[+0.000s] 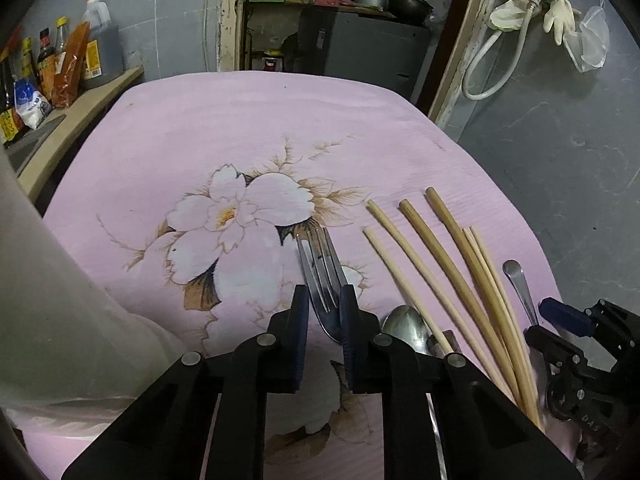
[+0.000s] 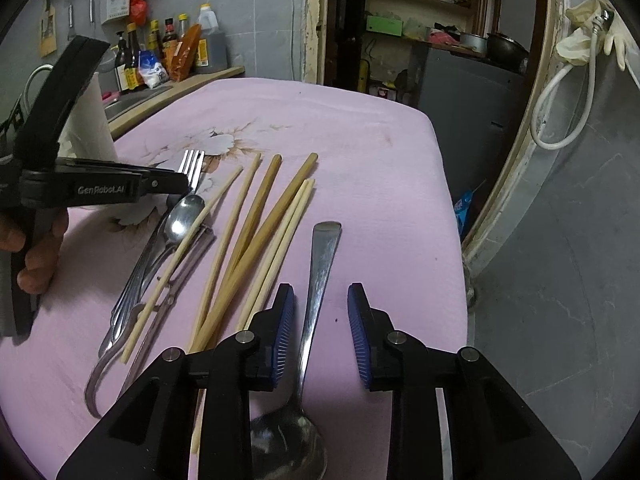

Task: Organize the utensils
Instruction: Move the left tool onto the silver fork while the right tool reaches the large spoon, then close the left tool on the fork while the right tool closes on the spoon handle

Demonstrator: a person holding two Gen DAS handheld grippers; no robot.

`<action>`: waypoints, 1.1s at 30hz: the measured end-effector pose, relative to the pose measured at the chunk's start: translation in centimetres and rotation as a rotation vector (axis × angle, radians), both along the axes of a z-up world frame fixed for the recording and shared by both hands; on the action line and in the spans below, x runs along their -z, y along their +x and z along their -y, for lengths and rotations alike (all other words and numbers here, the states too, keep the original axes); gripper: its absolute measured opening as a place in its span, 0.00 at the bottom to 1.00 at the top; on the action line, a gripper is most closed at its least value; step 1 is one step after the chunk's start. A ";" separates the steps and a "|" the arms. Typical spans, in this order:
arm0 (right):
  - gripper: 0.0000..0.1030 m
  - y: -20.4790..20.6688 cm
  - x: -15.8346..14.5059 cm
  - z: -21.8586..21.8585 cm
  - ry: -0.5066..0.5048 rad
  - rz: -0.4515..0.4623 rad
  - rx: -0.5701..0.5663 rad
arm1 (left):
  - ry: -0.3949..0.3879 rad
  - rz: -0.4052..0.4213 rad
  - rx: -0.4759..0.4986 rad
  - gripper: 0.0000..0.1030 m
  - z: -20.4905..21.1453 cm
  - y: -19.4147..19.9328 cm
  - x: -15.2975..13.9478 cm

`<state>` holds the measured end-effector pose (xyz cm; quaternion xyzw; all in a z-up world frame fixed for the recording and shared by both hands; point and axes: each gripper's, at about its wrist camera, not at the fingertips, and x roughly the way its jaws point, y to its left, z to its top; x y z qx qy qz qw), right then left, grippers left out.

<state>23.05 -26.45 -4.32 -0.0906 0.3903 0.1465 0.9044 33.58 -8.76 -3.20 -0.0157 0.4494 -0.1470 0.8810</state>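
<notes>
Left gripper (image 1: 325, 307) seemingly pinches fork (image 1: 320, 268) tines.

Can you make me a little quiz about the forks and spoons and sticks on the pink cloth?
1. True or false: the left gripper has its pads at the fork.
2. Which lies between the right gripper's pads? A) fork B) big spoon C) chopsticks
3. Fill in: the cloth has a printed ____.

Key: 1 true; 2 B, not yet squeezed; 3 flower.
</notes>
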 end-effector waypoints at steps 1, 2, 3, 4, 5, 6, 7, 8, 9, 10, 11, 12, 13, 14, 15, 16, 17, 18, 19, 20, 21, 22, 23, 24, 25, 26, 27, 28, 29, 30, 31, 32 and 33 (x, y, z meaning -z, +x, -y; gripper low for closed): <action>0.25 0.0 0.0 0.0 0.003 -0.001 0.001 | -0.005 -0.006 0.003 0.12 -0.1 0.1 0.1; 0.25 0.0 0.0 0.1 0.007 -0.002 0.003 | -0.009 -0.011 0.005 0.12 0.0 0.3 0.1; 0.25 -0.1 0.0 0.1 0.010 -0.002 0.004 | -0.011 -0.017 0.008 0.12 0.1 0.4 0.2; 0.25 -0.1 0.1 0.1 0.012 -0.002 0.005 | -0.012 -0.020 0.008 0.12 0.1 0.5 0.2; 0.25 -0.1 0.1 0.1 0.013 -0.002 0.006 | -0.013 -0.020 0.008 0.12 0.1 0.5 0.2; 0.25 -0.2 0.0 0.0 0.014 -0.002 0.007 | -0.013 -0.021 0.008 0.12 0.2 0.5 0.2; 0.25 -0.2 0.1 0.0 0.013 -0.002 0.007 | -0.013 -0.022 0.009 0.12 0.1 0.5 0.2; 0.25 -0.2 0.1 0.0 0.012 -0.002 0.007 | -0.014 -0.024 0.009 0.13 0.2 0.5 0.2; 0.25 -0.2 0.1 0.0 0.013 -0.002 0.006 | -0.014 -0.025 0.009 0.13 0.3 0.5 0.2; 0.25 -0.2 0.1 0.1 0.014 -0.002 0.007 | -0.015 -0.026 0.009 0.13 0.4 0.6 0.2; 0.25 -0.2 0.1 0.0 0.014 -0.003 0.007 | -0.017 -0.027 0.008 0.13 0.4 0.6 0.1; 0.25 -0.2 0.1 0.0 0.014 -0.005 0.007 | -0.017 -0.027 0.007 0.13 0.5 0.6 0.2; 0.26 -0.2 0.2 0.0 0.012 -0.004 0.007 | -0.018 -0.028 0.007 0.13 0.5 0.6 0.2; 0.26 -0.3 0.2 -0.1 0.008 -0.003 0.006 | -0.019 -0.027 0.008 0.13 0.5 0.6 0.2; 0.27 -0.4 0.3 -0.2 0.001 -0.001 0.006 | -0.020 -0.026 0.009 0.12 0.6 0.6 0.2; 0.27 -0.4 0.3 -0.3 -0.004 0.000 0.005 | -0.023 -0.025 0.012 0.11 0.6 0.5 0.2; 0.27 -0.5 0.3 -0.4 -0.010 0.002 0.005 | -0.027 -0.024 0.015 0.11 0.5 0.5 0.1; 0.27 -0.7 0.4 -0.4 -0.015 0.004 0.003 | -0.031 -0.022 0.017 0.08 0.6 0.4 0.1; 0.27 -0.7 0.4 -0.5 -0.018 0.005 0.001 | -0.037 -0.018 0.019 0.06 0.5 0.3 0.1; 0.27 -0.9 0.5 -0.5 -0.018 0.005 0.000 | -0.042 -0.013 0.019 0.05 0.5 0.1 0.0; 0.26 -1.0 0.5 -0.5 -0.019 0.006 0.000 | -0.049 -0.012 0.024 0.05 0.6 0.0 -0.1; 0.25 -1.1 0.5 -0.5 -0.019 0.006 0.000 | -0.054 -0.013 0.028 0.04 0.7 -0.2 -0.1; 0.24 -1.2 0.5 -0.4 -0.019 0.005 -0.001 | -0.056 -0.014 0.032 0.04 0.8 -0.3 -0.1; 0.22 -1.3 0.5 -0.4 -0.019 0.004 0.000 | -0.058 -0.014 0.036 0.04 0.8 -0.4 -0.1; 0.18 -1.4 0.5 -0.3 -0.019 0.004 0.003 | -0.060 -0.015 0.042 0.03 0.9 -0.6 -0.2; 0.15 -1.5 0.5 -0.1 -0.015 0.004 0.008 | -0.061 -0.016 0.049 0.03 1.0 -0.9 -0.3; 0.11 -1.6 0.5 0.1 -0.003 0.001 0.008 | -0.057 -0.014 0.053 0.03 1.1 -1.1 -0.4; 0.08 -1.7 0.5 0.3 0.005 -0.003 0.009 | -0.050 -0.011 0.060 0.02 1.2 -1.6 -0.5; 0.07 -1.8 0.5 0.4 0.009 -0.006 0.008 | -0.045 -0.009 0.064 0.02 1.3 -1.9 -0.5; 0.07 -2.0 0.5 0.5 0.012 -0.010 0.005 | -0.036 -0.006 0.068 0.02 1.4 -2.4 -0.6; 0.07 -2.3 0.5 0.4 0.007 -0.012 0.001 | -0.028 -0.005 0.068 0.02 1.4 -2.9 -0.7; 0.06 -2.6 0.5 0.3 0.000 -0.014 -0.005 | -0.023 -0.006 0.066 0.02 1.3 -3.4 -0.7; 0.06 -2.9 0.5 0.2 -0.005 -0.020 -0.014 | -0.021 -0.008 0.064 0.02 1.2 -4.1 -0.7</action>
